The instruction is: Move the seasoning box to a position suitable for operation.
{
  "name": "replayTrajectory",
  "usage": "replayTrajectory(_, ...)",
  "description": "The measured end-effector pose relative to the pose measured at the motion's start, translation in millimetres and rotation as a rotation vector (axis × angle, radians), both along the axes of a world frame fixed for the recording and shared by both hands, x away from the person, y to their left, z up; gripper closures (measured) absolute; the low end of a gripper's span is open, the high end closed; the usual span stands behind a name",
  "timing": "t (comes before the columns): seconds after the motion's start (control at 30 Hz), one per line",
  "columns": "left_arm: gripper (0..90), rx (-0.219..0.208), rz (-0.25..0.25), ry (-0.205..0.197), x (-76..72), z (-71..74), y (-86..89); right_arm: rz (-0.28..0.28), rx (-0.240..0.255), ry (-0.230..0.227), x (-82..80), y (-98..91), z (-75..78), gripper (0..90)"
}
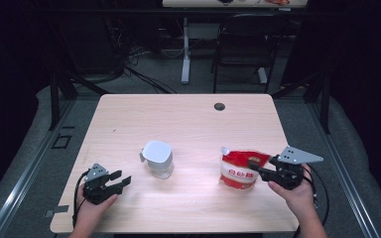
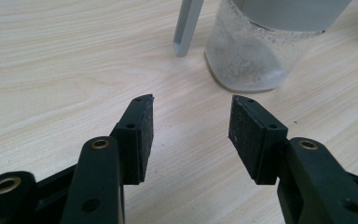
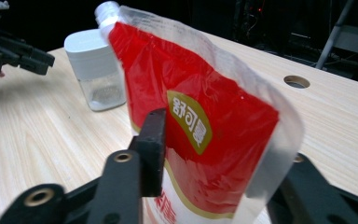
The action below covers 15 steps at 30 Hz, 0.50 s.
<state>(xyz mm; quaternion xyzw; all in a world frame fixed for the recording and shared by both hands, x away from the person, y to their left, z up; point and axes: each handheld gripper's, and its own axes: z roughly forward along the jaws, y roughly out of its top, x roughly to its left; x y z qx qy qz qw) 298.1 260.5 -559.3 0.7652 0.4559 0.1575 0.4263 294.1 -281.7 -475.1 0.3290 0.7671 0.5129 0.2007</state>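
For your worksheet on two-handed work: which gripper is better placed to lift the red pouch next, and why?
The right gripper: its jaws already straddle the red pouch. The left gripper stands open near the clear jar, apart from the pouch.

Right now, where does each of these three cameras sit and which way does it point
High view: fixed above the person's edge, looking forward and down at the table; both forearms, left gripper, right gripper.
Left gripper view: rides that gripper, faces across the wood to the jar; its open black jaws show.
Right gripper view: rides that gripper, faces the red pouch clamped between its jaws; the left gripper shows farther off.
Shared: the jar is in all three views.
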Motion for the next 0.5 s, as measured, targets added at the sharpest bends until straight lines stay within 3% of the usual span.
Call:
replayTrajectory(0.07,50.4,-0.006,0.009,0.013,0.6,-0.3,0.3,0.013,0.006,0.002,-0.1,-1.0,0.1,70.3)
replayTrajectory(0.17,50.5,-0.013,0.014,0.004,0.5,-0.4,0.3,0.025,0.004,0.002,-0.7,-1.4,0.3,74.8)
replayTrajectory(0.33,50.5,-0.005,0.01,0.012,0.7,-0.2,0.3,0.021,-0.029,-0.021,-5.4,3.7,0.7,86.1)
replayTrajectory(0.5,50.5,-0.006,0.013,-0.001,-0.1,0.3,0.5,0.003,-0.025,-0.044,-6.5,6.4,-1.1,89.5)
